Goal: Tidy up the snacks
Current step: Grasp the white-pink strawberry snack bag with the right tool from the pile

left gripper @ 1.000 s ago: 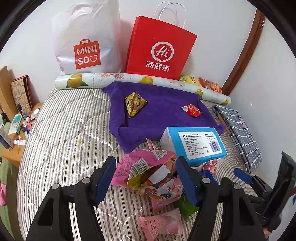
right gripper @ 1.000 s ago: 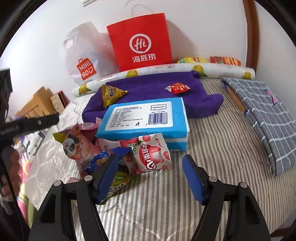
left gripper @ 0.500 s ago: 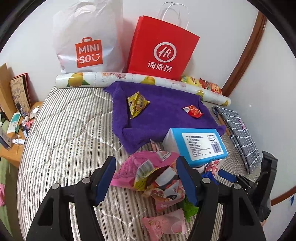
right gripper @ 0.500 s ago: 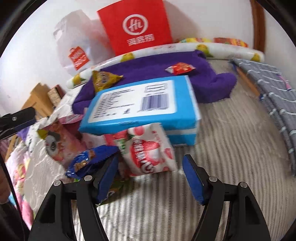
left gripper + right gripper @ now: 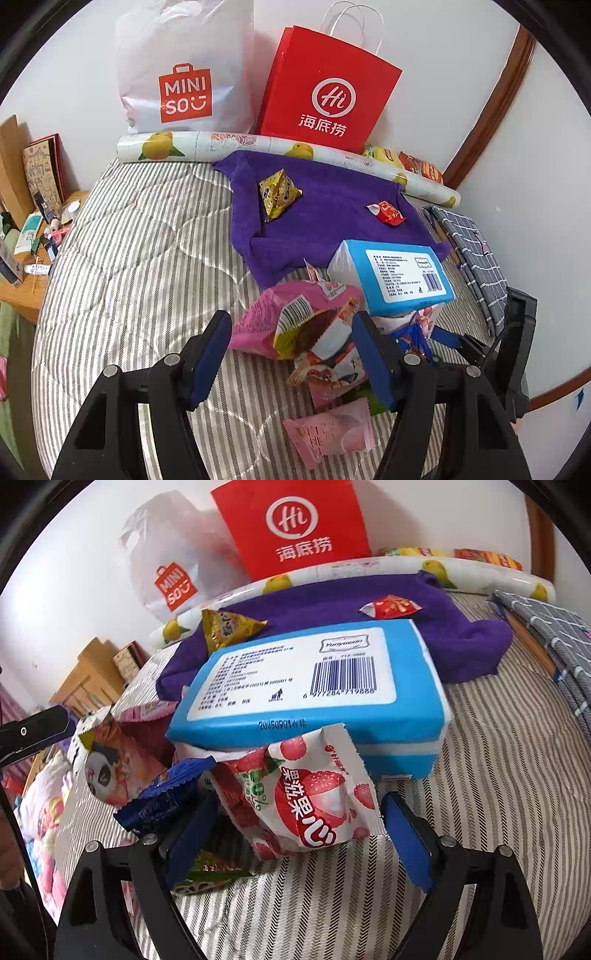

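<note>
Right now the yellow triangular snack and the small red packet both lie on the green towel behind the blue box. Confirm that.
Not quite: the towel is purple, not green. The left wrist view shows it plainly. The yellow triangular snack and the small red packet do both lie on it, behind the blue box.

Your scene in colours: stripes, purple and snack-pack pinks.

You have a grey-and-white striped mattress, a purple towel far on it, a yellow triangular packet and red candy wrapper, a blue tissue pack with white barcode label, a white lychee-print pouch near, a red Haidilao bag, and a navy checked cloth right.
</note>
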`<state>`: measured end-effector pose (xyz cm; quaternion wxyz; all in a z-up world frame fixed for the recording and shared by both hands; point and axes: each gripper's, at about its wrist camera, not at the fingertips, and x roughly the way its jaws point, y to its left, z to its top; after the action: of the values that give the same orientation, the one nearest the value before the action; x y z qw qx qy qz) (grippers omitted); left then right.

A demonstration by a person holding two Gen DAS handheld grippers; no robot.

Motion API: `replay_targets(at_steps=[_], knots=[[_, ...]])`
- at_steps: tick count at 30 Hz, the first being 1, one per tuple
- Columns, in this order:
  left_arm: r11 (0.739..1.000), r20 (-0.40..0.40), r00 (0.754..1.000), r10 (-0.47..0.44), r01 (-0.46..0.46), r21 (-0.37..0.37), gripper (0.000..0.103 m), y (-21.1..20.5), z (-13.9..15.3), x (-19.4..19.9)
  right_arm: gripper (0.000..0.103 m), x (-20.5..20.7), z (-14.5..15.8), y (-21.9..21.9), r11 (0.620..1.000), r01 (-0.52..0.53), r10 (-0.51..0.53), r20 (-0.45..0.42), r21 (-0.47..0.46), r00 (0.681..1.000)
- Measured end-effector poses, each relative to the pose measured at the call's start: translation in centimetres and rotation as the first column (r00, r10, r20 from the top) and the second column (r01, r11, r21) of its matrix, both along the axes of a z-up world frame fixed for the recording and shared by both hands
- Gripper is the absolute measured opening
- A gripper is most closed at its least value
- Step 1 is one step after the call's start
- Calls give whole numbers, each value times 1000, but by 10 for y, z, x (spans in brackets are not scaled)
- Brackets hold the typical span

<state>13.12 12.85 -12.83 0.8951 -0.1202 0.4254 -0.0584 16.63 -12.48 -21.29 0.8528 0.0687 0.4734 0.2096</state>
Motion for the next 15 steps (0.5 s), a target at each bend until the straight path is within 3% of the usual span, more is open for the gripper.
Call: replay_targets(at_steps=[3,15], knots=[[1000,-5,1000,-5,5,4,66,-2,-2,-3,67,-5,4,-7,1000,-9,9,9,17,1000],[999,-39,999,-27,26,-23,66,-5,-16,-21,64,-35,24,-55,995,104,-103,34,-14,994]])
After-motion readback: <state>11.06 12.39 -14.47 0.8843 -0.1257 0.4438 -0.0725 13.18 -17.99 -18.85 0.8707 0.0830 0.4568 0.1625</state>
